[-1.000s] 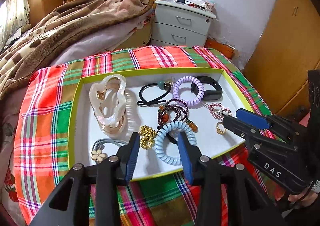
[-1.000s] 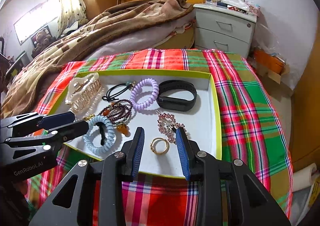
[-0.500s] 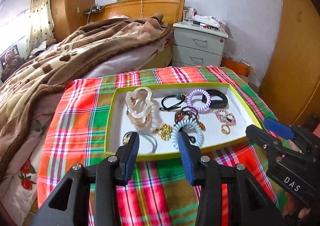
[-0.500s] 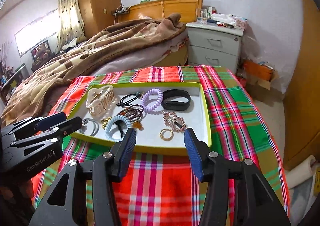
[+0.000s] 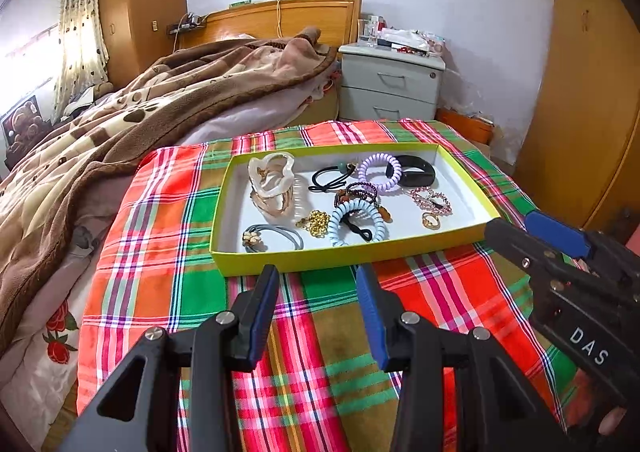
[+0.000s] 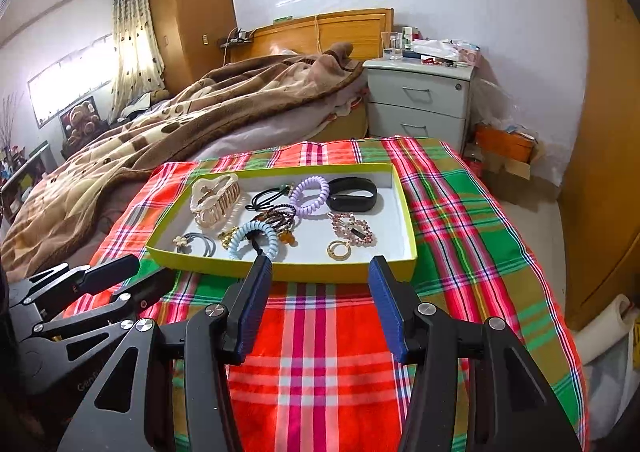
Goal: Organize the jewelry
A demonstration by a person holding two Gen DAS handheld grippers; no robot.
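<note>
A yellow-green tray (image 5: 340,258) with a white floor lies on the plaid cloth and holds the jewelry. In it are a pale claw clip (image 5: 272,184), a lilac spiral tie (image 5: 362,176), a black band (image 5: 416,176), a light blue spiral tie (image 5: 338,224), a gold ring (image 5: 431,221) and several smaller pieces. My left gripper (image 5: 318,272) hovers open over the cloth just short of the tray's near wall, with nothing between its fingers. My right gripper (image 6: 320,264) stands wide open before the tray (image 6: 280,272), also holding nothing.
The plaid cloth (image 6: 312,352) covers the surface around the tray. A bed with a brown blanket (image 5: 160,104) lies at the left. A grey nightstand (image 6: 420,100) stands behind, and wooden wardrobe doors (image 5: 592,92) are at the right.
Both grippers have drawn back from over the tray to the cloth in front of it. The right gripper's jaws have spread wider. The jewelry has not moved.
</note>
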